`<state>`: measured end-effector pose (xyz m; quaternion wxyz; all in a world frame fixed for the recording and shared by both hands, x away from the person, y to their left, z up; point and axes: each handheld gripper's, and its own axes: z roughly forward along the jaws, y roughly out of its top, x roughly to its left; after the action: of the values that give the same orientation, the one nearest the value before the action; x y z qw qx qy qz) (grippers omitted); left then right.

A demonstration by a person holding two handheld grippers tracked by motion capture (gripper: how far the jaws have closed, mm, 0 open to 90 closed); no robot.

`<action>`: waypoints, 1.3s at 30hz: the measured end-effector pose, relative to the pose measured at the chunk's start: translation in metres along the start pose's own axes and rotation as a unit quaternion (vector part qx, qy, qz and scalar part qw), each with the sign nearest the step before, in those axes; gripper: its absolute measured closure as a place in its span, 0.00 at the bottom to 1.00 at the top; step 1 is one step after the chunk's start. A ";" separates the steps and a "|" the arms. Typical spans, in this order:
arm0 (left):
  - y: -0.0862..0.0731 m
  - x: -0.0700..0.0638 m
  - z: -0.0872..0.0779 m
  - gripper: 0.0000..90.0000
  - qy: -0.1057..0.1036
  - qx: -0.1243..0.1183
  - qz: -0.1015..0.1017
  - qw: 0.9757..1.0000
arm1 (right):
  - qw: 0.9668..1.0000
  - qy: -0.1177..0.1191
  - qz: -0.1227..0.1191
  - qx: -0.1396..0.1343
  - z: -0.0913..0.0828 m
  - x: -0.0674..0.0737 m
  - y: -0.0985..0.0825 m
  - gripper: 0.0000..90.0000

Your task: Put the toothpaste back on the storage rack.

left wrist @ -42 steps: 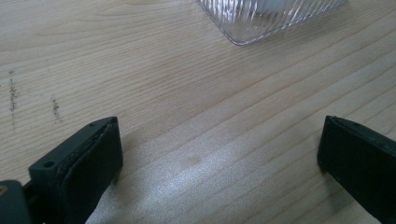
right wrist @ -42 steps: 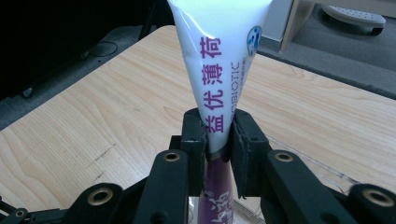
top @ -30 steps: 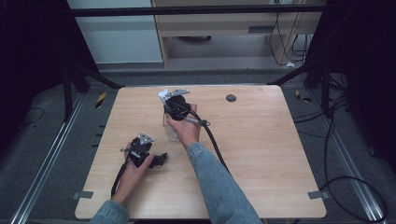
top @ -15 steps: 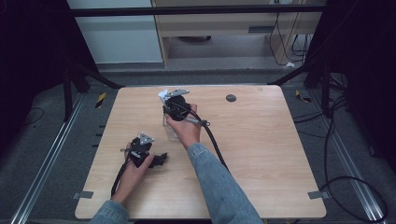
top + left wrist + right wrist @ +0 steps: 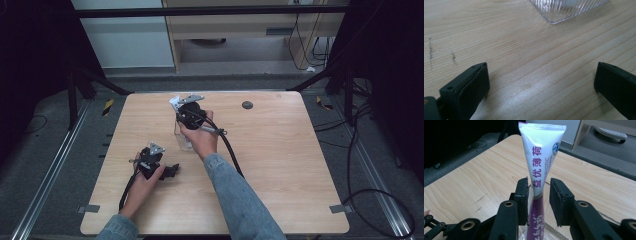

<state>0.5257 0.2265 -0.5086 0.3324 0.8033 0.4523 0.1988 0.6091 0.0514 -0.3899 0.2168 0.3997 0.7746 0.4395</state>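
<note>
So the toothpaste tube (image 5: pixel 541 162) stands upright, long axis vertical, flat crimped end pointing up and the purple lower part down inside a clear ribbed plastic container (image 5: pixel 549 233). It's white up top with purple Chinese lettering running down its length, plus "PROBIOTIC" in smaller print. In the high view the container (image 5: pixel 183 138) sits on the wooden worktop (image 5: pixel 280 165) a bit left of centre, toward the far half, and the white tip of the tube (image 5: pixel 174 102) pokes out just past the right gripper.

The right gripper (image 5: pixel 538 195) straddles the tube at about its middle. Its jaws have just been easing apart: the left pad looks to be touching or nearly touching the tube, while there's a visible gap on the other side, so it isn't squeezing it. The right hand (image 5: pixel 200 137) comes in over the container from the near side.

The left gripper (image 5: pixel 541 82) lies low over bare worktop with its jaws wide apart and nothing between them; a corner of the ribbed container (image 5: pixel 566 10) shows ahead of it. In the high view, the left hand (image 5: pixel 147 175) rests near the front-left of the worktop, well apart from the tube.
</note>
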 end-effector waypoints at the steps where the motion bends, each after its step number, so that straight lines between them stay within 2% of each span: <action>1: 0.000 0.000 0.000 0.00 0.000 0.000 0.000 1.000 | 1.000 0.000 0.000 0.000 0.000 0.000 0.000 0.76; 15: 0.000 0.000 0.000 0.00 0.000 0.000 0.000 1.000 | 1.000 0.003 -0.003 0.000 -0.009 -0.004 0.002 0.67; 29: 0.000 0.000 0.000 0.00 0.000 0.000 0.000 1.000 | 1.000 0.009 -0.007 0.003 -0.023 -0.008 0.002 0.53; 39: 0.000 0.000 0.000 0.00 0.000 0.000 0.000 1.000 | 1.000 0.005 -0.011 0.003 -0.032 -0.018 0.001 0.41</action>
<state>0.5257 0.2265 -0.5086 0.3326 0.8032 0.4524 0.1991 0.5977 0.0211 -0.3724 0.2162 0.3897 0.7816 0.4365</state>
